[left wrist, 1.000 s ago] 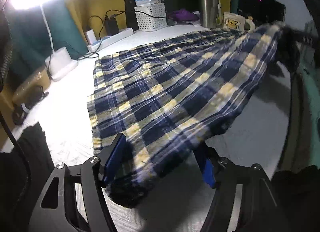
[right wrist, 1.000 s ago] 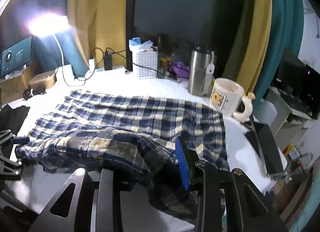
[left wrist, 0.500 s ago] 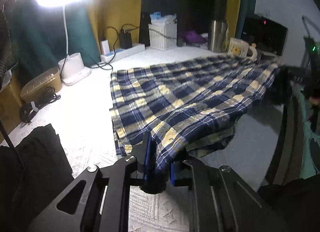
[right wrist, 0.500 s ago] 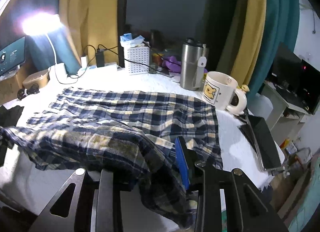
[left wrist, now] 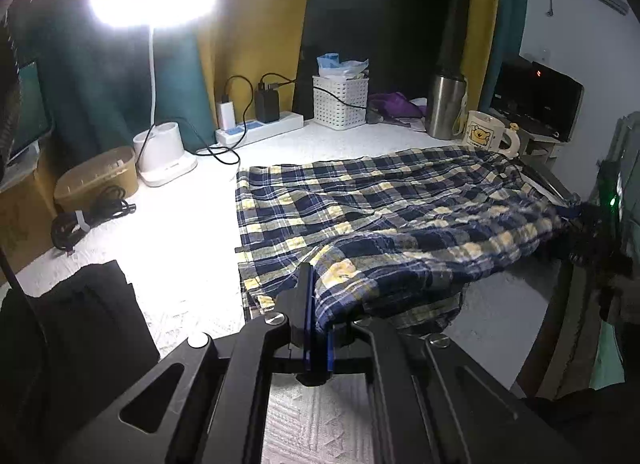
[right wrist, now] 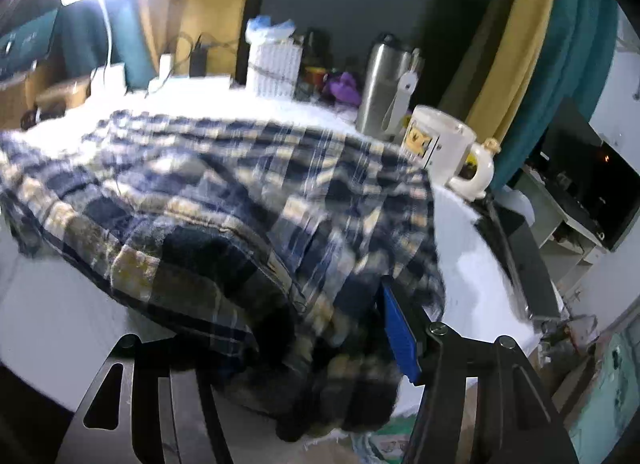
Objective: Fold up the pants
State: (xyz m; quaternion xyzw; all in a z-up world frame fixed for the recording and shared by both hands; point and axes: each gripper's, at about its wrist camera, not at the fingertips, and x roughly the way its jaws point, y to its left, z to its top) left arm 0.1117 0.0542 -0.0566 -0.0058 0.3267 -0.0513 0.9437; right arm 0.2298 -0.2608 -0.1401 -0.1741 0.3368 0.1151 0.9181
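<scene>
Blue, yellow and white plaid pants (left wrist: 360, 199) lie spread on the white table cover (left wrist: 180, 232), with the near layer folded over. My left gripper (left wrist: 318, 324) is shut on the near left corner of the pants and holds it a little above the table. In the right wrist view the bunched other end of the pants (right wrist: 224, 199) lies between the fingers of my right gripper (right wrist: 296, 328). Its jaws are opening, the blue right pad (right wrist: 398, 330) stands off the cloth, and the left finger is hidden under the fabric.
Along the back stand a lit desk lamp (left wrist: 154, 7), a power strip (left wrist: 260, 129), a white basket (left wrist: 340, 101), a steel tumbler (left wrist: 444, 107) and a bear mug (right wrist: 440, 147). A black garment (left wrist: 72, 328) lies at the near left. A dark flat device (right wrist: 516, 248) sits at the table's right edge.
My left gripper closed on the pants' corner and lifted it. My right gripper sank toward the table and its jaws spread wider around the bunched cloth.
</scene>
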